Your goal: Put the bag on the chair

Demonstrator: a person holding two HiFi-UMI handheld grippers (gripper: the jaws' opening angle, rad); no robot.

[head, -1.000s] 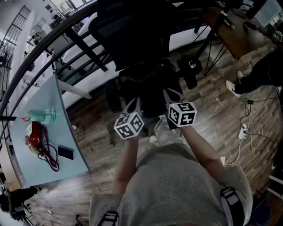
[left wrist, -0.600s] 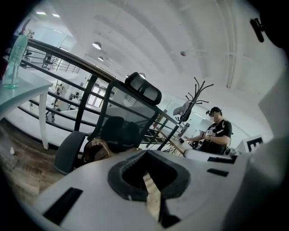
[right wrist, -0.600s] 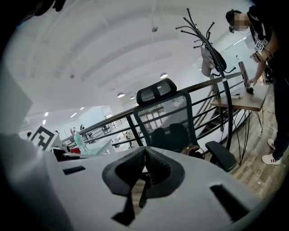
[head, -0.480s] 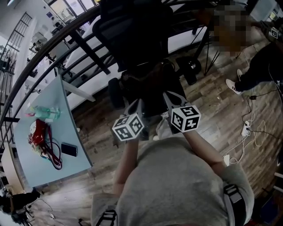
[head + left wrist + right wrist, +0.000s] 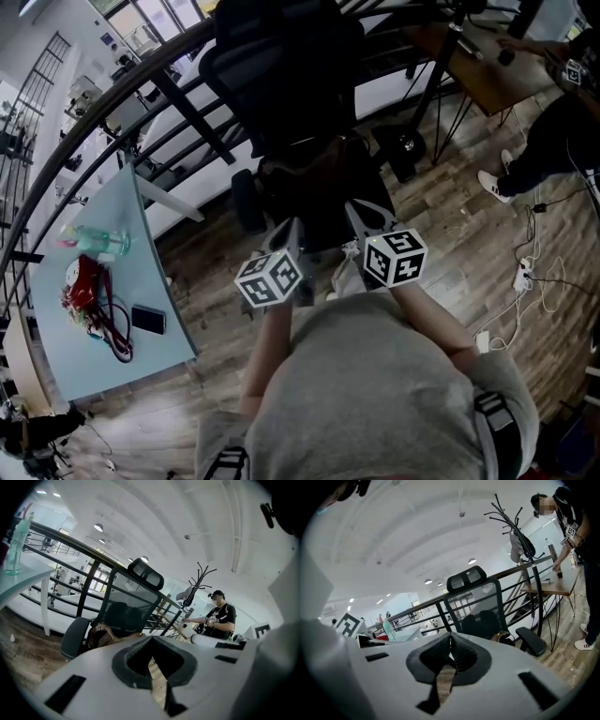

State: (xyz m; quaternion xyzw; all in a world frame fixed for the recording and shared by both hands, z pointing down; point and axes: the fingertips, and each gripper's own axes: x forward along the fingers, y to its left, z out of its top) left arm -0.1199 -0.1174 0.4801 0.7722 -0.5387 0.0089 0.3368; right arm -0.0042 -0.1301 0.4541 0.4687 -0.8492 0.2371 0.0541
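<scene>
A brown bag (image 5: pixel 311 173) rests on the seat of a black office chair (image 5: pixel 281 75) right in front of me. In the left gripper view the bag (image 5: pixel 100 635) sits behind the chair's armrest (image 5: pixel 74 637). The right gripper view shows only a bit of the bag (image 5: pixel 505 637) beside the chair (image 5: pixel 476 606). My left gripper (image 5: pixel 287 236) and right gripper (image 5: pixel 362 216) are held side by side just short of the seat. Both are shut and hold nothing, which their own views confirm for the left gripper (image 5: pixel 152 651) and the right gripper (image 5: pixel 451 651).
A pale blue table (image 5: pixel 164 319) at the left carries a bottle (image 5: pixel 94 241), a red thing (image 5: pixel 80 291) and a phone (image 5: pixel 147 320). A dark railing (image 5: pixel 141 80) runs behind the chair. A person (image 5: pixel 553 141) stands by a wooden desk (image 5: pixel 487 80) at the right. Cables (image 5: pixel 530 277) lie on the floor.
Both grippers have drawn back a little from the chair towards my body. The bag has stayed on the seat.
</scene>
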